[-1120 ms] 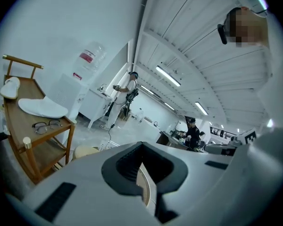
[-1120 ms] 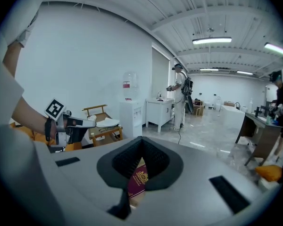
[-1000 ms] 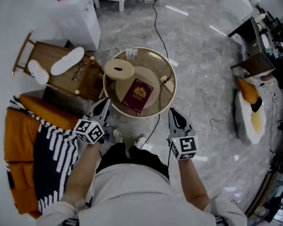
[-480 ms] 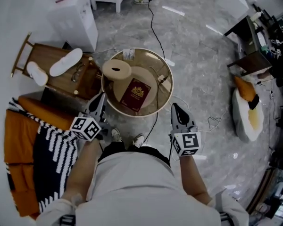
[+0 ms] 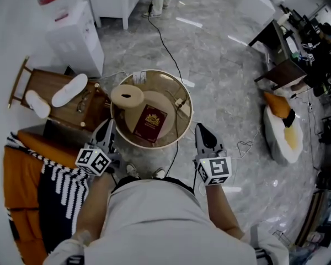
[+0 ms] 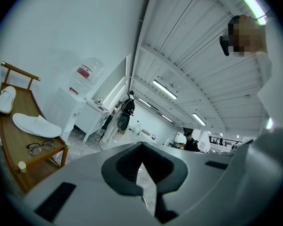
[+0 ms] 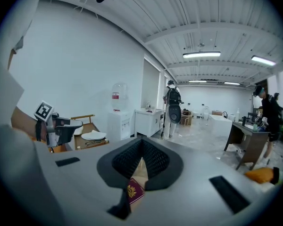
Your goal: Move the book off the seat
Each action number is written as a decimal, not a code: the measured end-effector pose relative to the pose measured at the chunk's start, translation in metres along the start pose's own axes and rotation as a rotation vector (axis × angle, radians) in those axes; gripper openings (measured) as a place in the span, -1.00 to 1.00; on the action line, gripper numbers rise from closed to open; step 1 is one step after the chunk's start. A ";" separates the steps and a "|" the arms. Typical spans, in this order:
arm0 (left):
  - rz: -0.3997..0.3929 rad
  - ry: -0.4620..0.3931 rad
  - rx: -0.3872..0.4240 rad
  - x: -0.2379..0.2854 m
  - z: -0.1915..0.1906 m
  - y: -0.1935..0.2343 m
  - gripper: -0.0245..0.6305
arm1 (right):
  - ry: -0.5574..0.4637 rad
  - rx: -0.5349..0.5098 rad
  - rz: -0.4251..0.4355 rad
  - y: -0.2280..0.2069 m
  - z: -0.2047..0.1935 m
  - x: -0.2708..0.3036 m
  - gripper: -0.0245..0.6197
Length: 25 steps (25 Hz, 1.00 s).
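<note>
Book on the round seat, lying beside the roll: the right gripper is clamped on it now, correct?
Not quite. The book does lie on the round seat beside the roll, but the right gripper is not on it. The head view shows it off the seat's edge, apart from the book. The right gripper view shows its jaws together on nothing, with the book beyond them.

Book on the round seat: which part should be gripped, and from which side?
Likely the near short edge of the book, coming from the person's side with the right gripper. It lies flat, cover up, on the seat; the roll crowds its far-left corner, the near edge stands free.
</note>
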State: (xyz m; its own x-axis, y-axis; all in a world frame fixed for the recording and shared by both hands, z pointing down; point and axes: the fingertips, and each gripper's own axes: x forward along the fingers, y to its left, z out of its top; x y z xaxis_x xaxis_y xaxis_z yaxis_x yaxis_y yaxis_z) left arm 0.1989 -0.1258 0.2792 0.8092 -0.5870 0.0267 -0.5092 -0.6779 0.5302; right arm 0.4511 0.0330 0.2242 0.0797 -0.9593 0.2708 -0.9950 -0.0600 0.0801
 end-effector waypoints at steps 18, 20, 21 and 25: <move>0.005 -0.059 0.017 -0.023 0.040 -0.005 -0.87 | -0.010 0.015 -0.056 -0.004 0.001 -0.011 -0.86; 0.003 -0.057 0.013 -0.023 0.040 -0.006 -0.87 | -0.014 0.015 -0.054 -0.002 0.003 -0.011 -0.86; 0.001 -0.056 0.012 -0.022 0.040 -0.006 -0.88 | -0.017 0.013 -0.055 -0.002 0.004 -0.011 -0.86; -0.005 -0.049 0.003 -0.025 0.037 -0.005 -0.88 | -0.017 0.008 -0.053 0.002 0.006 -0.010 -0.86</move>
State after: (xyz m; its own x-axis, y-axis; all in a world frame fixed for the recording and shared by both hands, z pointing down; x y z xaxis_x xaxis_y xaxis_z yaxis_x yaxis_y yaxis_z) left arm 0.1704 -0.1246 0.2443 0.7963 -0.6046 -0.0170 -0.5065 -0.6819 0.5277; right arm 0.4475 0.0409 0.2157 0.1317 -0.9592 0.2501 -0.9898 -0.1134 0.0863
